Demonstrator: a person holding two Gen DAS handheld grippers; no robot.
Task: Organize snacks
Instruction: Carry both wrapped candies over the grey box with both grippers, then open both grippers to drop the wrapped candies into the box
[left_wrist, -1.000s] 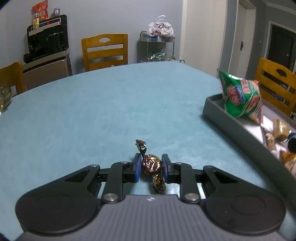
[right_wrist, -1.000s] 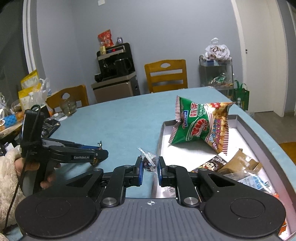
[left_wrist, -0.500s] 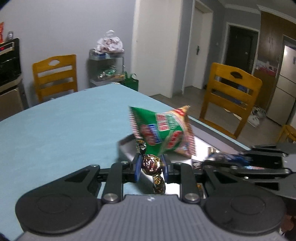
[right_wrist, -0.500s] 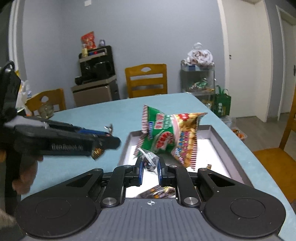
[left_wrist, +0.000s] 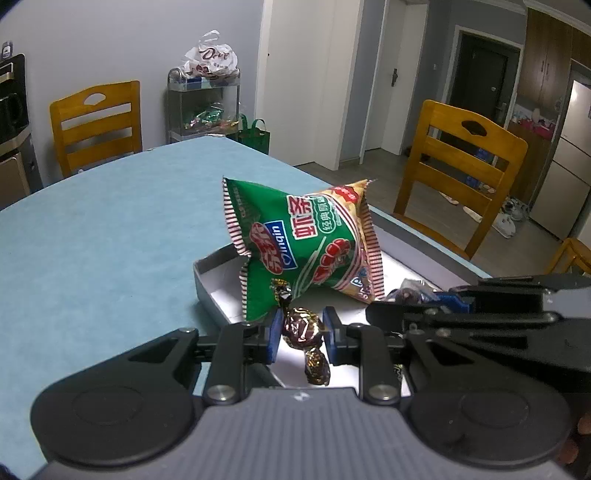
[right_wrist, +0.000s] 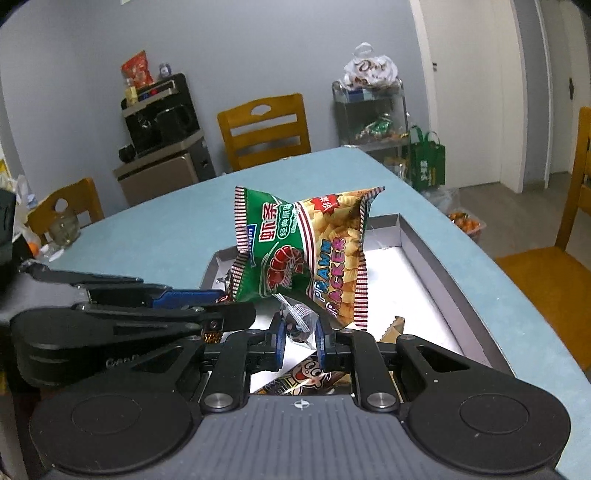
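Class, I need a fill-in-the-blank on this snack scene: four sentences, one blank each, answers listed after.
1. The left gripper holds a brown-foil ____.
2. The prawn cracker bag is mostly ____ in colour.
3. The bag stands inside the grey ____.
4. The right gripper holds a small sweet in a ____ wrapper, over the tray.

Missing words: candy; green; tray; clear

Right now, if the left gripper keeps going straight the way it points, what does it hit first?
Probably the green snack bag standing in the grey tray, dead ahead of the left gripper and its wrapped candy. Depth is hard to judge.
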